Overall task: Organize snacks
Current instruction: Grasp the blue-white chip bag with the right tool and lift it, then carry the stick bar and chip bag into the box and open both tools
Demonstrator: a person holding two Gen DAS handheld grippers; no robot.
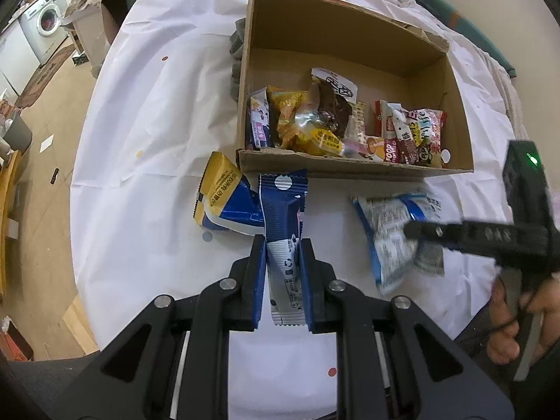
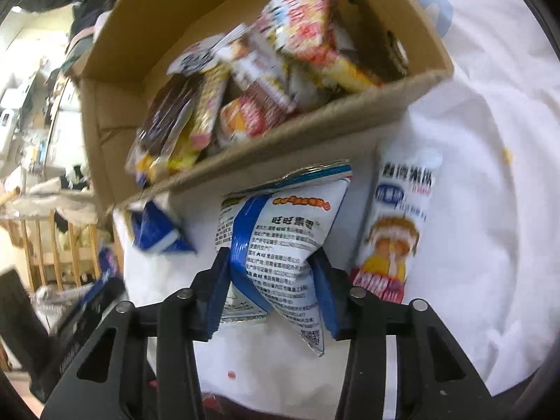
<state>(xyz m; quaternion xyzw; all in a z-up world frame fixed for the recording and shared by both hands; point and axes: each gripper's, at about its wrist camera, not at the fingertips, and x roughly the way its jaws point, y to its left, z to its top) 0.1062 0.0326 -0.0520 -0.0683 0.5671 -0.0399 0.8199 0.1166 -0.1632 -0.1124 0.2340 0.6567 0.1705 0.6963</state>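
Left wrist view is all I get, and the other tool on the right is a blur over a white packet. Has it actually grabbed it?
Observer: Yes. In the right wrist view the right gripper has its jaws pinched on the white packet, denting its sides.
Visitor: Is anything lying behind that tool that I can't see?
Observer: A tall packet with a cartoon child lies on the cloth just right of the held one, its top end near the box.
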